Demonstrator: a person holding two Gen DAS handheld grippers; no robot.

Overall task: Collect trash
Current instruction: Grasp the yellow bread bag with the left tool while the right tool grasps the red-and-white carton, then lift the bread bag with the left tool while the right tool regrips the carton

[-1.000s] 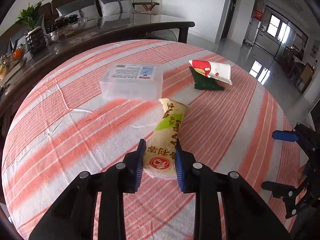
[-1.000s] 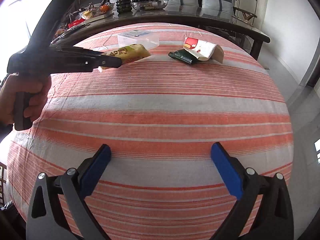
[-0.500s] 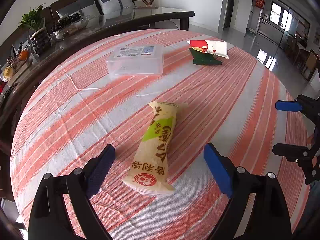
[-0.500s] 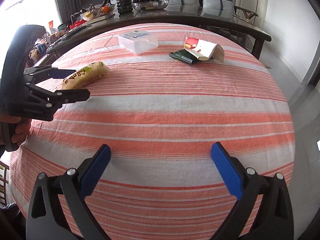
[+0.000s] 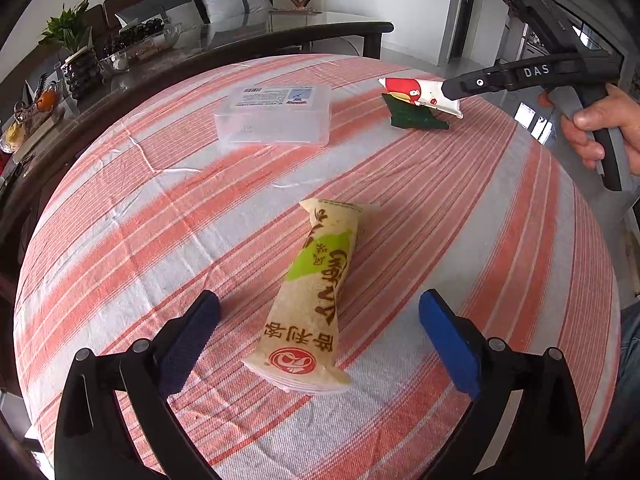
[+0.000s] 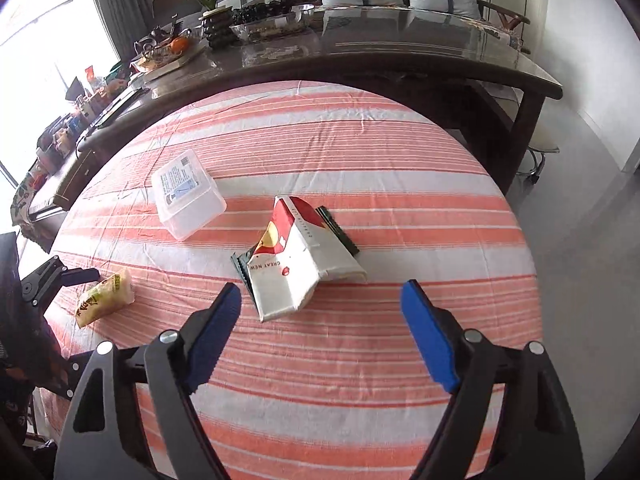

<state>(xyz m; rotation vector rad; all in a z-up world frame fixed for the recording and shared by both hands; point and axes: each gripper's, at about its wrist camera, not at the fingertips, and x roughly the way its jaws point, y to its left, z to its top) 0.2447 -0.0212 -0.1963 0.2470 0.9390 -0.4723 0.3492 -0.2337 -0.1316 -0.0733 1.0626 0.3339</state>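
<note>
A tan snack wrapper with green and red print lies flat on the striped tablecloth. My left gripper straddles its near end, jaws opening wide, pads clear of it. The same wrapper shows at the left in the right wrist view. A red-and-white carton lies on a dark green wrapper in the middle of the cloth. My right gripper hovers just short of the carton, jaws closing, nothing between the pads. From the left wrist view the carton sits far right, under the right gripper's fingers.
A clear lidded plastic box stands on the cloth behind the wrapper. A dark glass-topped table with bowls, a plant and clutter runs along the far side. The tablecloth drops off at the right onto a grey floor.
My left gripper let go of the tan wrapper and spread wide; the wrapper now lies on the cloth. My right gripper travelled across the table to the carton and narrowed its jaws.
</note>
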